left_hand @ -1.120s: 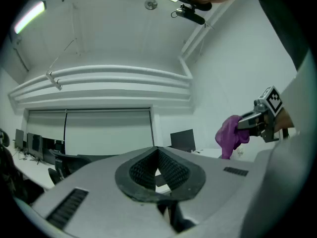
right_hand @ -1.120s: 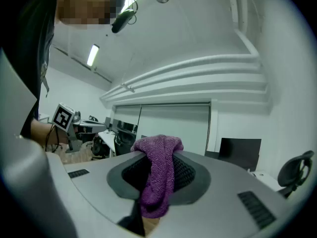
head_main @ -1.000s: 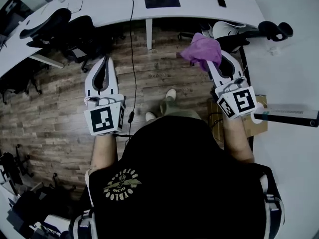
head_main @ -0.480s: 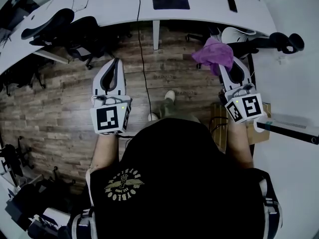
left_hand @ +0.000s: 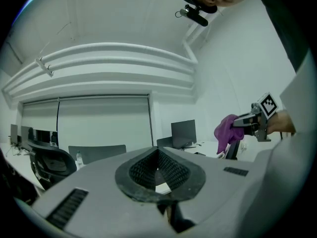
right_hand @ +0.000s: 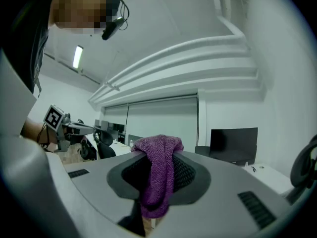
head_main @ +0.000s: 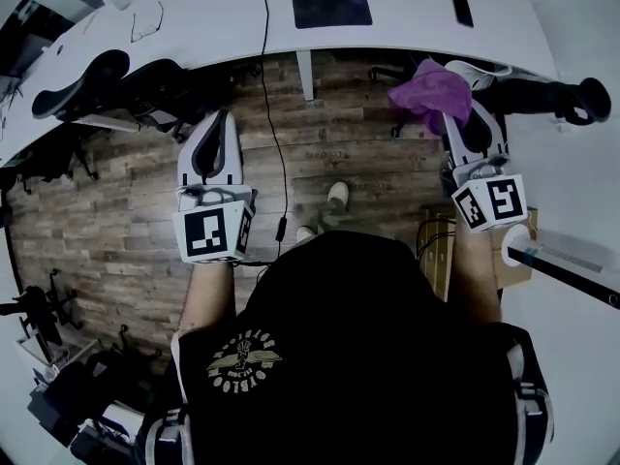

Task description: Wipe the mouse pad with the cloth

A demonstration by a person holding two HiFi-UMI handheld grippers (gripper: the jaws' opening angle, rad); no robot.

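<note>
The dark rectangular mouse pad (head_main: 331,5) lies on the white curved desk (head_main: 223,13) ahead of me. My right gripper (head_main: 449,111) is shut on a purple cloth (head_main: 431,90), which bunches over its tips in the air short of the desk edge. In the right gripper view the cloth (right_hand: 157,182) hangs pinched between the jaws of the right gripper (right_hand: 157,155). My left gripper (head_main: 226,116) is held over the wooden floor, shut and empty. The left gripper view shows the left gripper (left_hand: 158,152) with its tips meeting, and the cloth (left_hand: 225,130) off to the right.
A black phone (head_main: 463,10) lies on the desk right of the pad, and glasses (head_main: 145,22) at its left. A black cable (head_main: 271,76) hangs down from the desk. Office chairs (head_main: 107,71) stand at the left, another chair (head_main: 542,95) at the right, and a cardboard box (head_main: 438,250) sits by my feet.
Both grippers have drifted to the right in the head view, the cloth still held in the right one. The desk and mouse pad have come slightly nearer.
</note>
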